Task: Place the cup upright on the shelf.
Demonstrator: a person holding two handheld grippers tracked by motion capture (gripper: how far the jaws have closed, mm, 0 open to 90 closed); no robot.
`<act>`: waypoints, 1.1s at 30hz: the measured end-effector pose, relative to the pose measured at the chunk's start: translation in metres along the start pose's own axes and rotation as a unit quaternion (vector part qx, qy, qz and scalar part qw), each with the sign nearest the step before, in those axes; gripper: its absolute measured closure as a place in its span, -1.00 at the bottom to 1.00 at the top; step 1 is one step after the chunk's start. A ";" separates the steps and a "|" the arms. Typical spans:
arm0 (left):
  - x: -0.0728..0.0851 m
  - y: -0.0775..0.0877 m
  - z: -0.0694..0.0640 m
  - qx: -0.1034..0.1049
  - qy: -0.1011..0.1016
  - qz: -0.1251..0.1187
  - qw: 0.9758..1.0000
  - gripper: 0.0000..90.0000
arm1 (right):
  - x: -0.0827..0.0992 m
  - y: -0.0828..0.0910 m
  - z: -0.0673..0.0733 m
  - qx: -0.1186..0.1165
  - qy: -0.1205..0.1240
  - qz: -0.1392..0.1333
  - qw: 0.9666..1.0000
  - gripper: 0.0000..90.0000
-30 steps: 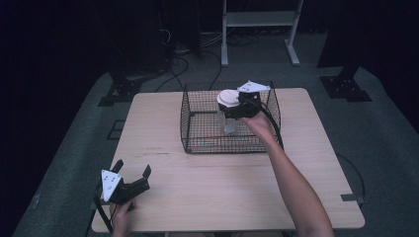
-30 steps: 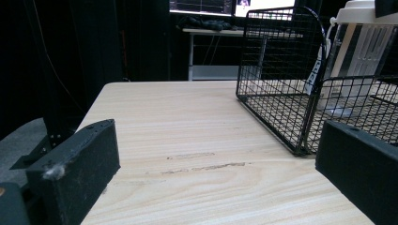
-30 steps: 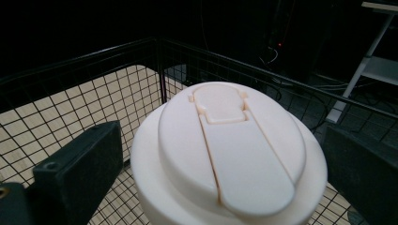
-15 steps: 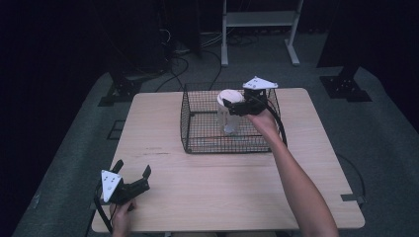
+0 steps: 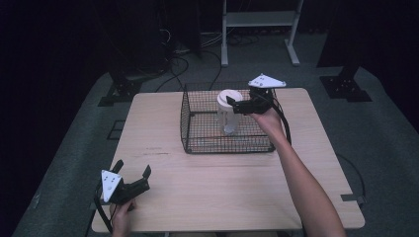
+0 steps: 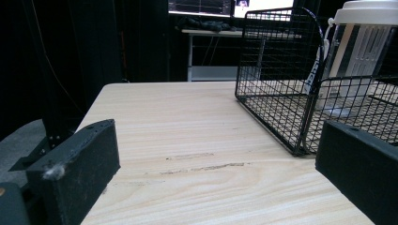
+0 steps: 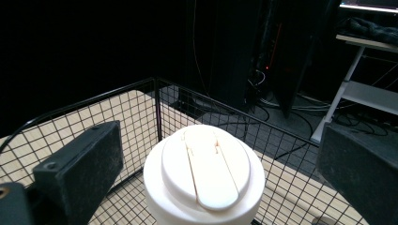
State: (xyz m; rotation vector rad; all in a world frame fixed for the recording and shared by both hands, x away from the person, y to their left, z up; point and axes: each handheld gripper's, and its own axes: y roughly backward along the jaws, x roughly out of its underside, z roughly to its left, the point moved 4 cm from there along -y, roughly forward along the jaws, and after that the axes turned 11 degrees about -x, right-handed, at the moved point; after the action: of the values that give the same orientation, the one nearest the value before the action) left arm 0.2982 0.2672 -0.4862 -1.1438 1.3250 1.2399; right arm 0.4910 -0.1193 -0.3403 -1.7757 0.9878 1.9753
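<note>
The right gripper, jaws spread wide, straddles the bottle lid inside the basket. A skewed closure could tip the bottle against the mesh. The left gripper rests released at the tabletop's near left corner.

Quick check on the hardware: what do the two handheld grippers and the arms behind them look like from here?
Both the left gripper and the right gripper are black, each with two blocky, flat-faced fingers and a pale grey three-cornered plate on top. A black cable trails from each. A speck of pale fluff clings to one left finger. The forearms are bare, with no sleeves in view.
</note>
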 end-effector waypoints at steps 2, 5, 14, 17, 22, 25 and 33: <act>0.000 0.000 -0.001 0.001 -0.002 -0.001 1.000 -1.00 | -0.002 0.004 0.001 0.001 0.004 -0.001 1.000 -0.99; 0.000 0.000 0.000 0.002 0.000 0.000 1.000 -1.00 | -0.004 0.009 0.002 0.000 0.008 -0.003 1.000 -0.99; 0.000 0.000 -0.001 0.002 -0.004 -0.002 1.000 -1.00 | -0.008 0.024 0.007 -0.001 0.022 -0.007 1.000 -0.99; 0.000 0.000 -0.001 0.003 -0.003 -0.002 1.000 -1.00 | -0.009 0.026 0.008 -0.002 0.024 -0.010 1.000 -0.99; 0.000 0.000 -0.002 0.003 -0.006 -0.002 1.000 -1.00 | -0.002 0.034 0.009 -0.001 0.020 -0.011 1.000 -0.99; 0.000 0.000 -0.002 0.003 -0.006 -0.002 1.000 -1.00 | 0.002 0.037 0.009 -0.001 0.022 -0.007 1.000 -0.99; 0.000 0.000 -0.002 0.002 -0.008 -0.002 1.000 -1.00 | 0.009 0.048 0.007 0.001 0.022 -0.005 1.000 -0.99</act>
State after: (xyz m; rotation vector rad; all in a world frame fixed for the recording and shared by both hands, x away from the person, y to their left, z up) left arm 0.2983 0.2650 -0.4862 -1.1298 1.3131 1.2408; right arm 0.4537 -0.1508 -0.3349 -1.8264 0.9932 1.9355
